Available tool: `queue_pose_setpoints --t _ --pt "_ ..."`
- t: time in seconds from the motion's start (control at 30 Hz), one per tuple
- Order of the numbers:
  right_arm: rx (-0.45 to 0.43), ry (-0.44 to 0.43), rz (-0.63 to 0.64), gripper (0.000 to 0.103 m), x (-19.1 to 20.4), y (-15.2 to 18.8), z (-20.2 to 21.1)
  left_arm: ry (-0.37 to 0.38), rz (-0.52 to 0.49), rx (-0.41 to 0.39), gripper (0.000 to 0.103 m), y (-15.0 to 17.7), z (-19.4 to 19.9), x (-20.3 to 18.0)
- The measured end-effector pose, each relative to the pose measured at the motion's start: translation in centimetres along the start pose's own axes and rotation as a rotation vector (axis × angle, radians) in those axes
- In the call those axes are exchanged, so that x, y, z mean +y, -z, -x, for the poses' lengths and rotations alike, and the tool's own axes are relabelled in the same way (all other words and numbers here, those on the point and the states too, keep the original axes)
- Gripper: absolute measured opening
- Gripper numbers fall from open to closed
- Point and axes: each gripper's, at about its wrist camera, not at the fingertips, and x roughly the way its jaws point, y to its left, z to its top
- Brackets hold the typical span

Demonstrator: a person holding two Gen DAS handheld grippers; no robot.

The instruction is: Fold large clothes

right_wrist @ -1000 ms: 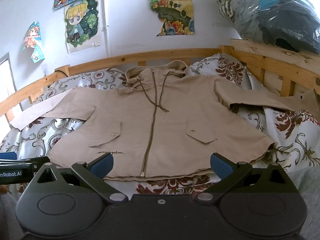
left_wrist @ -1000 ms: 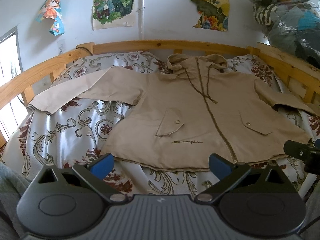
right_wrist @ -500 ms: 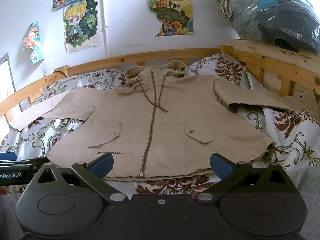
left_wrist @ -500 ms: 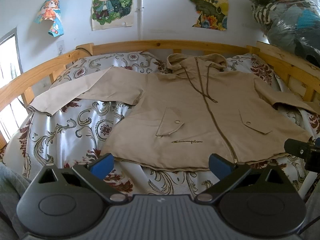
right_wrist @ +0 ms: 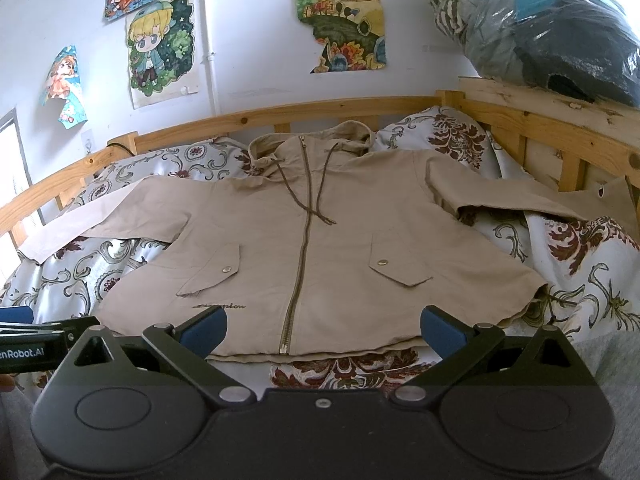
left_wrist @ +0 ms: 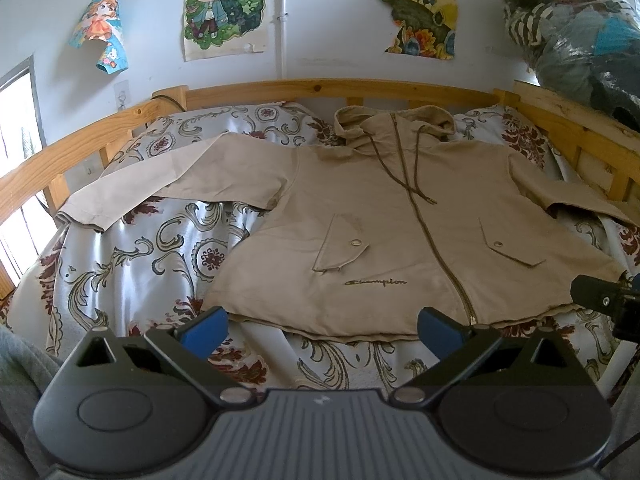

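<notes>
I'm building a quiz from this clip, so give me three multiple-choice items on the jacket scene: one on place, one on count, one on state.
1. Where does the jacket lie?
A. spread on the bed
B. hung on the rail
C. on the floor

2. How many flap pockets show on its front?
A. one
B. two
C. four

3. How are the two grippers?
A. both clamp the hem
B. one holds a sleeve
C. both open, empty

Key: A, it lies flat on the patterned cover; B, one flap each side of the zip; C, left gripper and right gripper show spread fingers, nothing between.

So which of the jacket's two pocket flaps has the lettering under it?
The left pocket flap, beside the zipper: dark lettering sits just below it. The right flap has none.
</notes>
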Motion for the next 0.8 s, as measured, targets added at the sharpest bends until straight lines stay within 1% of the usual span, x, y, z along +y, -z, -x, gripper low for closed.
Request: queue_pose_setpoints --t 0.37,0.57,0.8 --pt "0.001 -0.001 -0.001 0.102 -0.06 -0.02 -0.02 -0.002 0.001 0.001 0.102 -0.02 0.02 -0.08" --pt "0.024 -0.019 0.002 0.102 0.33 0.05 -0.12 -0.032 0.001 0.011 0.102 0.02 -0.1 -0.19" --pt "0.025 -0.023 -0.016 0.102 0.18 0.05 -0.1 -0.037 -0.002 0.017 0.102 0.02 -0.12 -0.14"
